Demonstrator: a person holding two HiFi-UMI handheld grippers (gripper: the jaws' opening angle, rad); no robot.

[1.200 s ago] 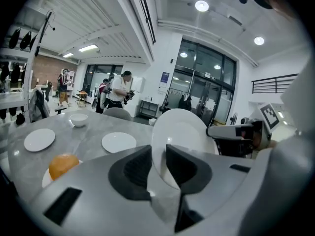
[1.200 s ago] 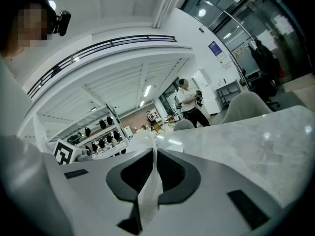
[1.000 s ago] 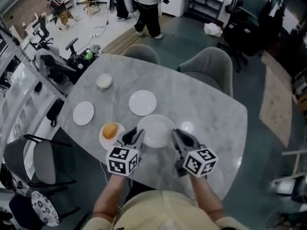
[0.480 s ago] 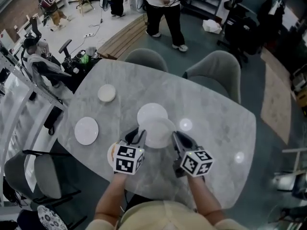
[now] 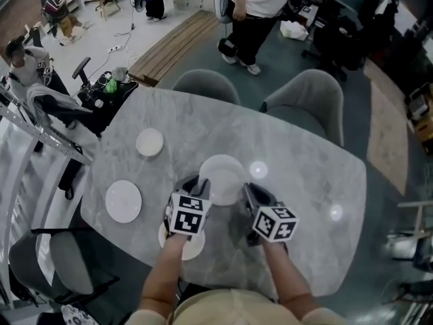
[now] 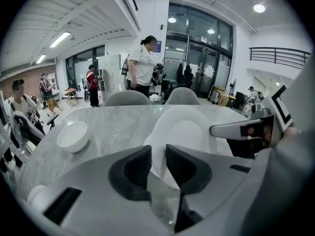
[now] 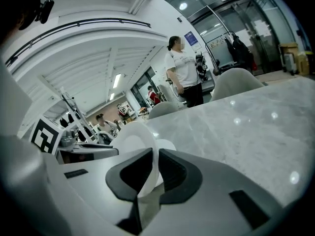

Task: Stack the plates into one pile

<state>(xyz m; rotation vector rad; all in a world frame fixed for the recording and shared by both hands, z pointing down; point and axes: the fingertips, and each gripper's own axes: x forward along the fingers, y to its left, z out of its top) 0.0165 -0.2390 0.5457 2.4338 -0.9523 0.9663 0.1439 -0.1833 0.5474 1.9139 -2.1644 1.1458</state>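
The left claw (image 5: 195, 184) (image 6: 158, 162) is clamped on the near rim of a white dinner plate (image 5: 222, 175) (image 6: 186, 132) (image 7: 132, 137). The right claw (image 5: 252, 193) (image 7: 154, 173) pinches the same rim a little to its right, so the plate sits between and just ahead of the pair. The right claw's jaws have just been easing apart, though the rim is between the pads and touching them. A second white plate (image 6: 146, 144) (image 7: 166, 145) peeks out close under the held one. Out to the left claw's left lie a small white bowl (image 5: 149, 141) (image 6: 73, 135) and, nearer, another plate (image 5: 124, 201). One more plate (image 5: 187, 245) lies under the left claw's marker cube, all on the grey marble table (image 5: 304, 175).
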